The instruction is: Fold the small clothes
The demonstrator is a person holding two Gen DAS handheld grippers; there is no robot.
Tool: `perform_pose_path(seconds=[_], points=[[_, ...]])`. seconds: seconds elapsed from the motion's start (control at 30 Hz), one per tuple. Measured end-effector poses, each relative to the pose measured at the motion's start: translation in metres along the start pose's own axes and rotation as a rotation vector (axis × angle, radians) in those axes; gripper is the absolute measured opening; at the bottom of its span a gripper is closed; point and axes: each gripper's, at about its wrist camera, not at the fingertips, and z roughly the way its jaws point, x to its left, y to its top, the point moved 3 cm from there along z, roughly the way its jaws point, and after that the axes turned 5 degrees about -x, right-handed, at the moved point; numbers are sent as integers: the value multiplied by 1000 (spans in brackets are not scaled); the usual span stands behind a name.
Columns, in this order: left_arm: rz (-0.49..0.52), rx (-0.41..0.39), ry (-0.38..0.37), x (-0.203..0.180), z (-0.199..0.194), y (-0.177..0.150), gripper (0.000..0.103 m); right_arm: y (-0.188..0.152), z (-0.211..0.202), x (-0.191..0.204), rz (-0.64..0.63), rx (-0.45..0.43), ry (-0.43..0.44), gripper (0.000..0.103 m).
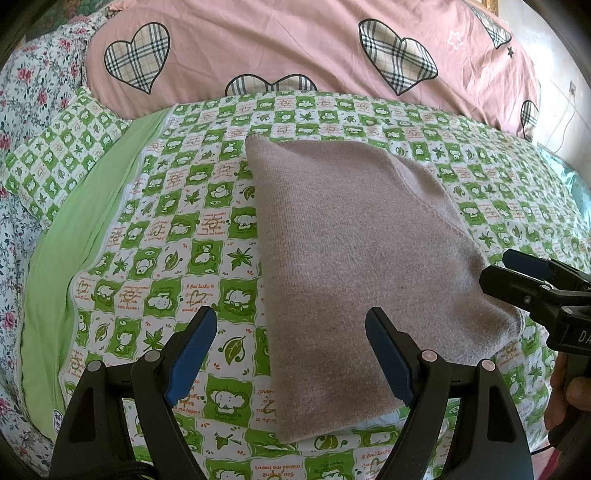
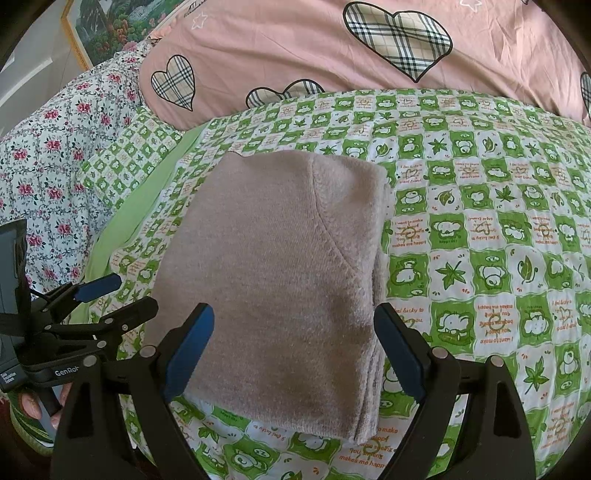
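Note:
A taupe knit garment [image 1: 351, 251] lies folded into a neat rectangle on the green-and-white checked bedspread [image 1: 177, 236]. It also shows in the right wrist view [image 2: 280, 273], with stacked layers along its right edge. My left gripper [image 1: 291, 354] is open and empty, just above the garment's near left edge. My right gripper [image 2: 295, 350] is open and empty over the garment's near edge. The right gripper also shows at the right of the left wrist view [image 1: 517, 277], and the left gripper at the left of the right wrist view [image 2: 114, 295].
A pink quilt with plaid hearts [image 1: 295, 48] lies behind the bedspread [image 2: 480, 240]. A floral sheet [image 2: 48, 155] and a checked pillow [image 1: 55, 147] are at the left. A framed picture [image 2: 107, 26] hangs at the far left.

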Motion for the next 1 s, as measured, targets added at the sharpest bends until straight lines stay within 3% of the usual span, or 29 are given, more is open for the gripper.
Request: perform_pose_path(seconds=[1.0], points=[[-1, -5, 16, 3, 7, 7, 83, 8, 4, 0, 5, -6, 2, 89]])
